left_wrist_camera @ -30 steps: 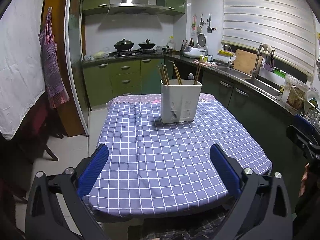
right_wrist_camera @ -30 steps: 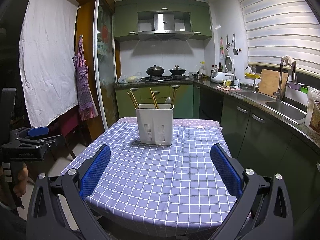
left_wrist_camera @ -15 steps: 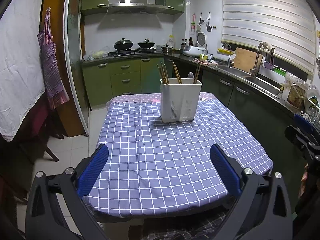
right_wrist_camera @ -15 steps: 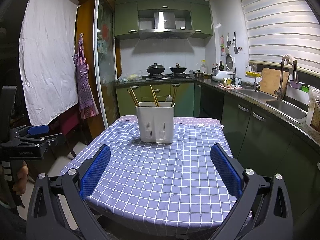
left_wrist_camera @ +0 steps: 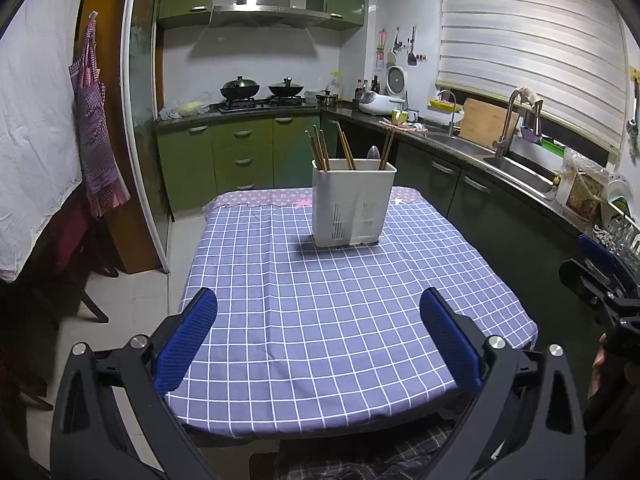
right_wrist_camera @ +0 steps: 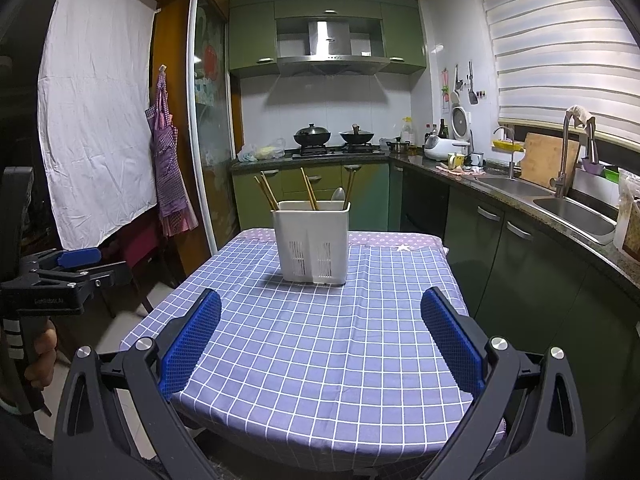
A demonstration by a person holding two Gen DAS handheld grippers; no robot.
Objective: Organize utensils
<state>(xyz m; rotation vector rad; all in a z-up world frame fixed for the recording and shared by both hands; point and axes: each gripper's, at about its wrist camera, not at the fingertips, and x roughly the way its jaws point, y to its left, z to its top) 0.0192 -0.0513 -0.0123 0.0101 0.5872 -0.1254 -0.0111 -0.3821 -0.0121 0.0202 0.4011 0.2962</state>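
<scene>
A white slotted plastic utensil caddy (left_wrist_camera: 354,202) is taken as the landmark; it is stood upright toward the far end of a table covered by a purple-blue cloth with a white grid (left_wrist_camera: 320,320), the bare cloth stretching from its base to the near edge. Brown wooden chopsticks (left_wrist_camera: 320,150) are held in the caddy's left and middle portions, tilted and projecting above its rim; two more chopsticks (left_wrist_camera: 387,148) are leaned at its right corner, and the bowl of a grey metal spoon (left_wrist_camera: 373,153) is seen just beside them, also above the rim. Which inner compartment each piece occupies cannot be told. The left gripper (left_wrist_camera: 318,340) is held well short of the caddy, over the near edge of the cloth, its blue-padded jaws spread wide with nothing between them. The right gripper (right_wrist_camera: 320,338) is likewise held near the table's front edge, well apart from the caddy, its jaws wide and empty. Behind the caddy, green kitchen cabinets (left_wrist_camera: 240,152) are ranged along the wall, and a steel sink (left_wrist_camera: 516,168) is set to its right.
</scene>
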